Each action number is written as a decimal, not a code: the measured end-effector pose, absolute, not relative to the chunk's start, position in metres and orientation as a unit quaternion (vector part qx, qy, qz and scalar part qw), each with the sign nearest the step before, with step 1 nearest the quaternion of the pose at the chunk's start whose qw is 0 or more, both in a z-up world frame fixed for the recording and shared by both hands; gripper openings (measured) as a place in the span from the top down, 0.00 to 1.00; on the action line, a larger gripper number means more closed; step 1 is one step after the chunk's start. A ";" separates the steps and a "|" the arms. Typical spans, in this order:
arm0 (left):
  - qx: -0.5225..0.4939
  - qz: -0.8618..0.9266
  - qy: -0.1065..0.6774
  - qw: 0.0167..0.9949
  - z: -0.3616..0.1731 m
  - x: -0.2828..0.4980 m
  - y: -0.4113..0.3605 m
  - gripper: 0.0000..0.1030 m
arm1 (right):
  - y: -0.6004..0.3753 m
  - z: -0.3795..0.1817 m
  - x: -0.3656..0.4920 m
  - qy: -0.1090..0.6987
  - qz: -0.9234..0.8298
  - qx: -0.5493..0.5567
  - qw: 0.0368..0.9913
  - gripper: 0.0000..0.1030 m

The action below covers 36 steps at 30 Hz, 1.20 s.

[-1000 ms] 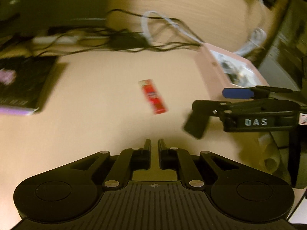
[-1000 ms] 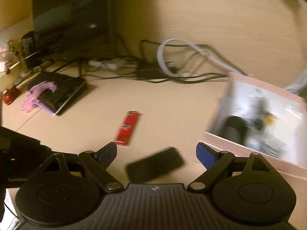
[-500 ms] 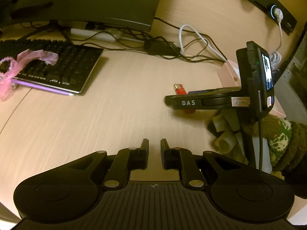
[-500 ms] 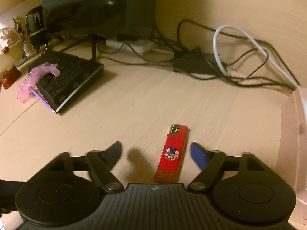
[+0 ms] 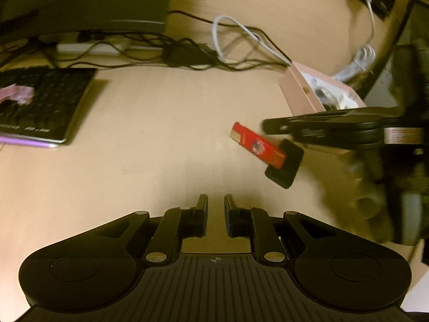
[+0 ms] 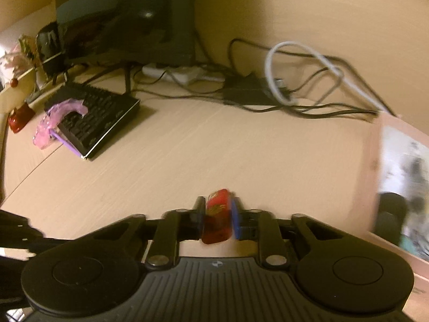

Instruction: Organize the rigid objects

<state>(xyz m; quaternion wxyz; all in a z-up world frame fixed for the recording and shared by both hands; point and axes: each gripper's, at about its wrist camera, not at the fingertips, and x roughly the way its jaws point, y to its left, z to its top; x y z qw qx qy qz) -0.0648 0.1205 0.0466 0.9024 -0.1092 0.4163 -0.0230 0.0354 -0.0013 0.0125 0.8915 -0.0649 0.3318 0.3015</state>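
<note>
A red lighter (image 6: 217,222) sits between the pads of my right gripper (image 6: 217,204), whose jaws are just closing on it and pressing both its sides. In the left wrist view the same red lighter (image 5: 257,145) sticks out leftward from the right gripper's dark fingertips (image 5: 284,166), low over the wooden desk (image 5: 161,147). My left gripper (image 5: 215,209) hovers at the near side of the desk, shut, with only a thin slit and nothing between its fingers. A pink box (image 6: 372,166) with several small items inside stands to the right.
A black keyboard (image 6: 93,115) with pink plastic on it lies at the left. A monitor (image 6: 128,13), a power strip and tangled cables (image 6: 295,80) line the back wall. The pink box (image 5: 300,94) stands just behind the right gripper.
The right gripper's jaws, wide open around the lighter half a second ago, have closed onto it. The left gripper stays shut, and its view has swung a little to the left.
</note>
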 end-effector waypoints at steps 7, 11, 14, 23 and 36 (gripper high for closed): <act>-0.083 -0.054 0.434 0.895 0.036 -0.044 0.098 0.86 | -0.062 0.016 0.019 0.333 0.245 -0.045 0.909 1.00; -0.059 -0.063 0.448 0.890 0.031 -0.033 0.086 0.86 | -0.089 0.011 0.013 0.336 0.210 -0.037 0.918 0.99; -0.031 -0.075 0.467 0.880 0.025 -0.026 0.075 0.86 | -0.106 0.006 0.007 0.340 0.195 -0.029 0.920 0.93; 0.052 -0.120 0.474 0.871 0.022 -0.020 0.048 0.79 | -0.155 -0.020 -0.011 0.361 0.124 -0.001 0.924 0.60; 0.014 -0.186 0.490 0.852 0.025 -0.011 0.033 0.29 | -0.162 -0.034 -0.027 0.352 0.099 0.017 0.931 0.40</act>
